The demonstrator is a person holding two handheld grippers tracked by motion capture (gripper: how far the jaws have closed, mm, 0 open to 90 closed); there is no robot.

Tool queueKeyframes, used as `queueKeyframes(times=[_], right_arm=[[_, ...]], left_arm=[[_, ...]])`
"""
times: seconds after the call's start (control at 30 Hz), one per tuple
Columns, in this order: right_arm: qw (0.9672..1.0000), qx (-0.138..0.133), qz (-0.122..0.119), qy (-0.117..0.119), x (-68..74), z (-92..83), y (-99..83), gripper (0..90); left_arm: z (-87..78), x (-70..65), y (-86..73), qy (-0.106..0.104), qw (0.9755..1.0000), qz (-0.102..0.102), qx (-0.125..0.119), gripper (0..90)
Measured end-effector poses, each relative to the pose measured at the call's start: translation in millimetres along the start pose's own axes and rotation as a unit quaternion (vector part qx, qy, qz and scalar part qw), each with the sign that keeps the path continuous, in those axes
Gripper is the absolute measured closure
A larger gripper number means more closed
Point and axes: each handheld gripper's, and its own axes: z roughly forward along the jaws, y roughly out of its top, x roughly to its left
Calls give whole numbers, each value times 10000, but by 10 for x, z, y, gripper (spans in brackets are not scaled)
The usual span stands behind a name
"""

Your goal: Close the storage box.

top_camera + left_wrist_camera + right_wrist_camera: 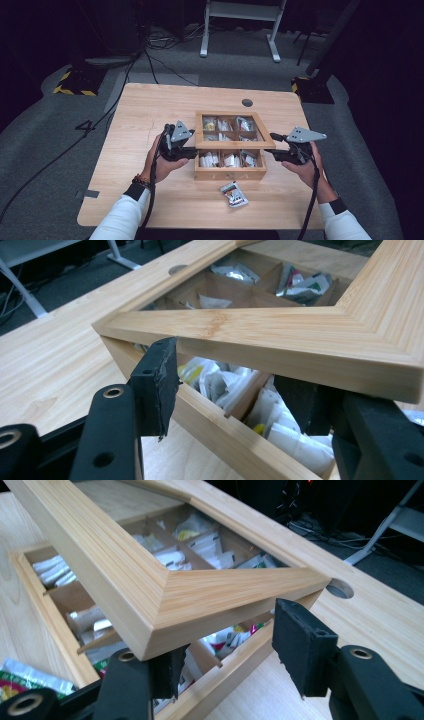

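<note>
A wooden box [230,173] with several compartments of tea packets sits mid-table. Its framed, see-through lid [235,145] is tilted up at the front and still joined at the far side. My left gripper [195,150] is at the lid's front left corner and my right gripper [273,145] at its front right corner. In the left gripper view the lid [280,335] passes over the open left gripper [230,390], whose jaws straddle the box wall [220,425]. In the right gripper view the lid corner [200,595] sits over one jaw of the open right gripper [232,650].
A loose tea packet [234,194] lies on the table in front of the box. A round cable hole [247,102] is in the wooden table [150,110] behind the box. Cables and desk legs [240,30] lie on the floor beyond.
</note>
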Motion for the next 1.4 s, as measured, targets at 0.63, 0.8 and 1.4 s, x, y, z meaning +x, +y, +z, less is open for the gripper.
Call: queueKeyframes(times=[0.63, 0.8, 1.4], right_arm=[[9970, 330, 18, 702, 64, 35, -218, 399], [9966, 330, 55, 752, 78, 9, -246, 392], [9964, 374, 48, 757, 174, -50, -298, 355]], left_arm=[[76, -54, -197, -130, 9991, 114, 394, 434], [59, -71, -221, -207, 9985, 165, 473, 427], [75, -174, -301, -393, 9961, 275, 742, 396]])
